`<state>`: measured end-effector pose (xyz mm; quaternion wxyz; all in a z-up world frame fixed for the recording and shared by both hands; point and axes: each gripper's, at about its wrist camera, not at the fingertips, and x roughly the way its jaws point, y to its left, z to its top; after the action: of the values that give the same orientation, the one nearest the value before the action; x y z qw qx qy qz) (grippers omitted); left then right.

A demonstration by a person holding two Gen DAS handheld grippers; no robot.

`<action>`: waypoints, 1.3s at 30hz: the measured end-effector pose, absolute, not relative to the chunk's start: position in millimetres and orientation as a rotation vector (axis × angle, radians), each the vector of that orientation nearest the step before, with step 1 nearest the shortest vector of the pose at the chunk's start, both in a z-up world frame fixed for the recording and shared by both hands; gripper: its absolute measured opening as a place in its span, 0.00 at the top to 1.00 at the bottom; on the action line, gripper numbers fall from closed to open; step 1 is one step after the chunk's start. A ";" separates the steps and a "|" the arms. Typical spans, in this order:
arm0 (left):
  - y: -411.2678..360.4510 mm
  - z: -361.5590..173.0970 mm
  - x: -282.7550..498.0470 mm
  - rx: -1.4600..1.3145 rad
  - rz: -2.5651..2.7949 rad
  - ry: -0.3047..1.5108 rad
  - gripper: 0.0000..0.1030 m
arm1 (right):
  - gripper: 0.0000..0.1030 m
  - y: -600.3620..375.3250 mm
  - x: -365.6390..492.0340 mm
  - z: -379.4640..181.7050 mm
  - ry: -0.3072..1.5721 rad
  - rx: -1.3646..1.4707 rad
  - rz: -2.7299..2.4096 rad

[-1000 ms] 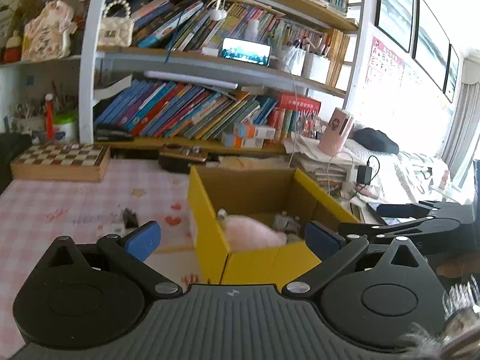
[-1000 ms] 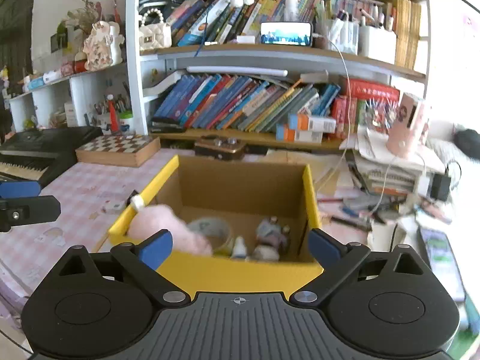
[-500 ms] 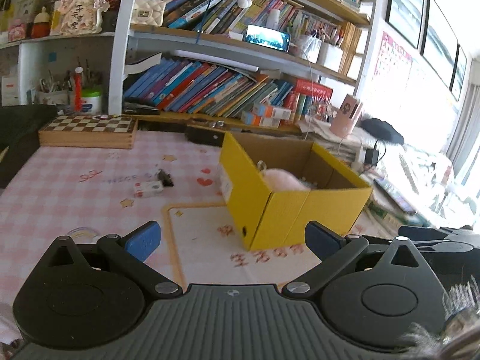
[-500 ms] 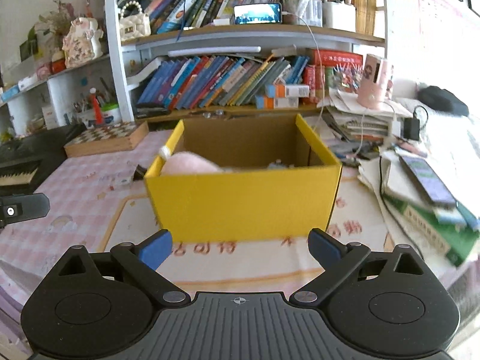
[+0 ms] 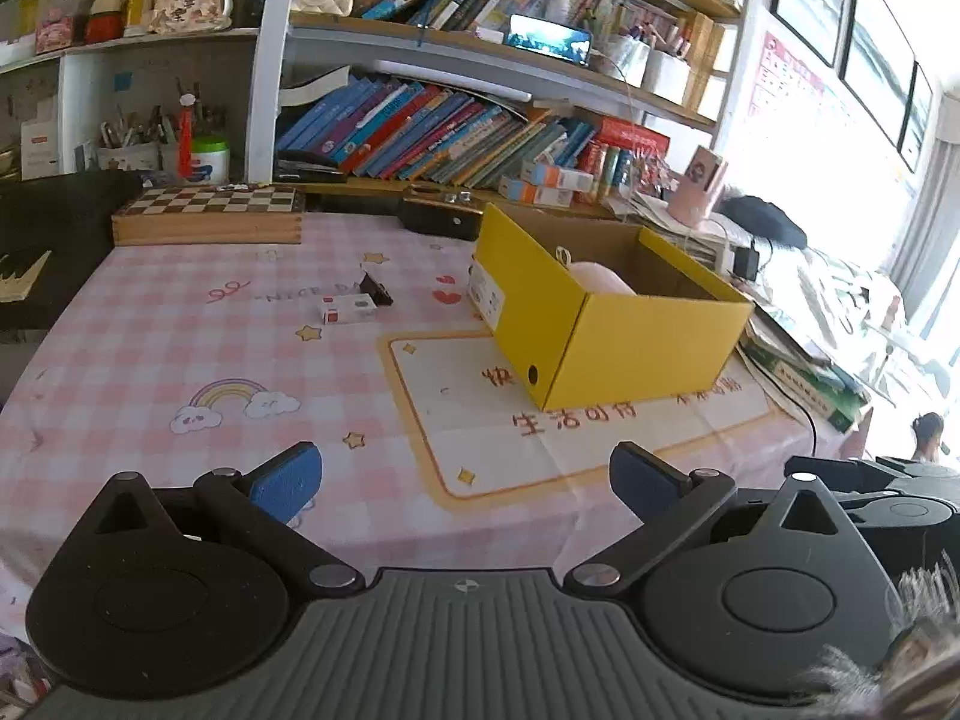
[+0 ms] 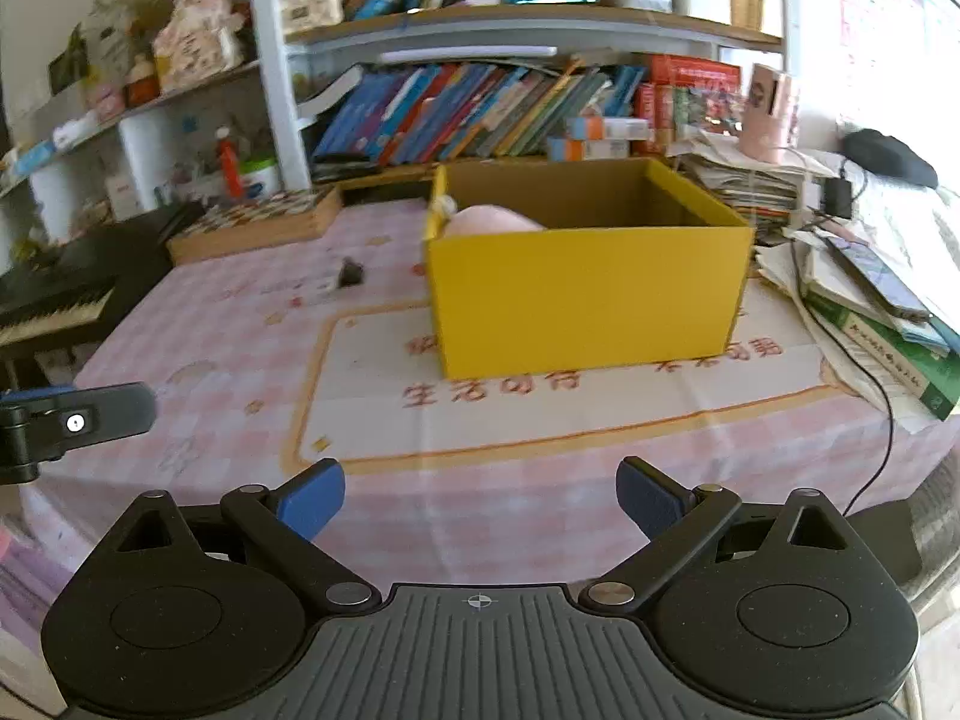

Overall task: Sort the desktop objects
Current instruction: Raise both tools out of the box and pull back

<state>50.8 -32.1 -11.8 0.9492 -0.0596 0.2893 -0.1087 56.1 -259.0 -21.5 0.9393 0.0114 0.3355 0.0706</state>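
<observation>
1. Two small items lie loose on the pink checked tablecloth [image 5: 150, 348]: a white-and-red packet [image 5: 348, 308] and a dark clip-like object [image 5: 375, 290] touching its far end, both left of the yellow box [image 5: 636, 348].
2. The left gripper [image 5: 462, 477] hovers above the near edge of the table, its blue-padded fingers spread wide and holding nothing.
3. The right gripper [image 6: 480, 495] hangs alongside, equally wide open and empty, facing the yellow box head-on.
4. The box sits on the printed mat [image 5: 540, 438], well ahead of both grippers; a pink plush [image 6: 492, 221] shows over its rim, and what else it holds cannot be seen from here.
5. The step in hand appears to be fetching the next stray item. The packet and the dark object lie well ahead and to the left of the left gripper, so that tool looks the better placed.
6. Doing it well likely means reaching in low, straddling only one item with the fingers, and closing across its narrow sides so the neighbour is not dragged along.
7. The chessboard case [image 5: 207, 213] at the back seems too broad for either gripper.
</observation>
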 end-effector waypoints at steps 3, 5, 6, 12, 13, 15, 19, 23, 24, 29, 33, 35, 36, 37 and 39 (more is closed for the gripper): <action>-26.1 -13.3 43.2 -0.112 -0.237 0.595 0.00 | 0.04 -246.4 46.9 -23.1 0.692 0.008 0.157; -21.1 -14.8 38.1 -0.111 -0.243 0.600 0.00 | 0.04 -239.9 41.6 -24.1 0.698 0.005 0.164; -18.3 -15.7 35.6 -0.110 -0.244 0.603 0.00 | 0.04 -235.4 38.3 -25.0 0.702 0.004 0.166; -1.3 -20.1 21.6 -0.116 -0.244 0.618 0.00 | 0.04 -216.8 26.6 -29.4 0.723 0.000 0.189; 1.4 -20.6 19.7 -0.115 -0.243 0.620 0.00 | 0.04 -213.8 25.3 -29.7 0.726 0.002 0.196; 7.2 -20.9 15.6 -0.115 -0.239 0.620 0.00 | 0.04 -208.3 23.1 -30.2 0.731 0.012 0.217; 20.7 -21.0 8.4 -0.120 -0.220 0.618 0.00 | 0.04 -193.9 20.0 -29.8 0.728 0.003 0.246; 35.1 -20.6 3.8 -0.138 -0.190 0.618 0.00 | 0.04 -177.1 19.6 -28.5 0.724 -0.019 0.281; 38.9 -20.5 2.4 -0.142 -0.182 0.615 0.00 | 0.04 -173.6 19.5 -28.2 0.722 -0.024 0.289; 55.1 -18.2 -4.7 -0.150 -0.148 0.595 0.00 | 0.04 -155.6 20.1 -25.3 0.709 -0.046 0.331; 66.8 -14.0 -8.8 -0.163 -0.118 0.576 0.00 | 0.04 -140.8 21.2 -21.5 0.697 -0.073 0.370; 71.8 -12.6 -9.6 -0.171 -0.106 0.568 0.00 | 0.04 -135.2 21.3 -19.5 0.687 -0.085 0.387; 73.4 -11.9 -9.5 -0.173 -0.102 0.566 0.00 | 0.04 -132.6 21.6 -18.5 0.681 -0.091 0.395; 74.8 -11.7 -9.6 -0.175 -0.099 0.563 0.00 | 0.04 -130.3 22.2 -17.5 0.675 -0.097 0.402; 77.1 -11.0 -9.2 -0.176 -0.095 0.560 0.00 | 0.04 -126.8 24.2 -16.5 0.669 -0.103 0.413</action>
<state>-9.2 77.1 -11.0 0.9561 -0.0867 0.2760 -0.0470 24.2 -126.8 -16.5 0.9225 -0.0500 0.3257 0.2012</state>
